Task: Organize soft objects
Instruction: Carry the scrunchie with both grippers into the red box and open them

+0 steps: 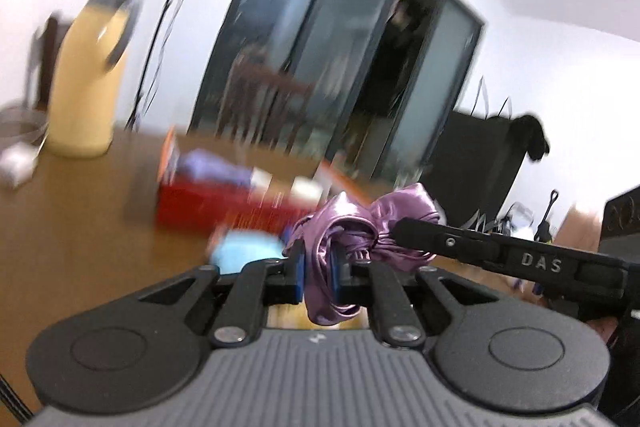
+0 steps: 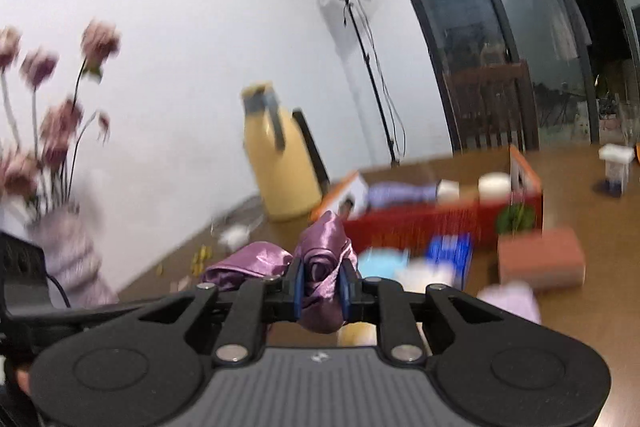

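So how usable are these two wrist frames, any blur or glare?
Left wrist view: background table smeared by motion blur, purple satin cloth in the left claw sharp, ceiling lights glare in the glass door. Right wrist view: flowers and red box blurred, strong fisheye bending.

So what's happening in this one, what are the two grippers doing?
A person is working with a handheld gripper in each hand, and both are clamped on the same shiny purple satin cloth. The left gripper pinches one bunched end, the right gripper the other, and the cloth hangs between them above the wooden table. Behind it sits a red box holding folded and rolled items, with a yellow jug further back. The background is blurred.
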The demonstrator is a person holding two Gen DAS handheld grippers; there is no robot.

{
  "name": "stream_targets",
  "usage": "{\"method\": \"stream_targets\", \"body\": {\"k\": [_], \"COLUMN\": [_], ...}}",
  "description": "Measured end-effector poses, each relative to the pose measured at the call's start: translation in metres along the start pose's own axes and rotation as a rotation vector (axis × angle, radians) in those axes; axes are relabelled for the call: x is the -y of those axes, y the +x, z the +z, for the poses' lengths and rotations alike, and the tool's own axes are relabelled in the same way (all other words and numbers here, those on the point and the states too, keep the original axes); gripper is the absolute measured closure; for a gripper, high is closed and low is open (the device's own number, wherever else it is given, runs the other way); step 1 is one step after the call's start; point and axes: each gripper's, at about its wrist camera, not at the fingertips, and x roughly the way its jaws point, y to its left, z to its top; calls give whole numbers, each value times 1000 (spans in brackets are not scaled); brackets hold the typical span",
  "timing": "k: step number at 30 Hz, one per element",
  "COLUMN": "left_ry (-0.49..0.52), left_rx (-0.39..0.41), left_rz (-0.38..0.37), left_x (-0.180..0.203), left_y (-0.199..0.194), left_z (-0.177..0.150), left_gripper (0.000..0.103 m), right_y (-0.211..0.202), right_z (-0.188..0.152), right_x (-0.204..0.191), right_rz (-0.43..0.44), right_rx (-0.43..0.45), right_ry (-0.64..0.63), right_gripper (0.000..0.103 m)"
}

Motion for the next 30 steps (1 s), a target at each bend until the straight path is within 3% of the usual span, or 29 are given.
{"method": "stream_targets", "body": {"k": [5, 9, 15, 19, 22, 25, 28, 30], "left_ry": [20, 29, -38, -22, -5, 46, 79, 92], "left_rx": [19, -15, -155, -255, -289, -257, -230, -231], "left_rz": [-39, -2, 33, 82, 110, 116, 186, 221], "left_x": [-7, -23, -67, -81, -94, -114, -131, -132], "left_y": [70, 132, 237, 297, 304, 285, 273, 265], "left_z": [65, 105, 132, 125, 113, 107, 103, 103], "left_gripper": [91, 91, 91, 91, 91, 89, 80, 74], "right_y": [39, 99, 199, 250, 274, 287, 311, 324], "right_z": [70, 114, 129, 127, 114, 100, 85, 74], "right_x": [30, 62, 105, 148, 165, 155, 135, 117], "right_rz": [-24, -26, -102, -141, -100, -20, -14, -31], "right_rx": [31, -5, -98, -215, -300, -349, -395, -425], "right_ry": [-69, -46, -57, 49, 154, 171, 140, 68], "right_gripper": [86, 86, 86, 86, 86, 85, 74, 74]}}
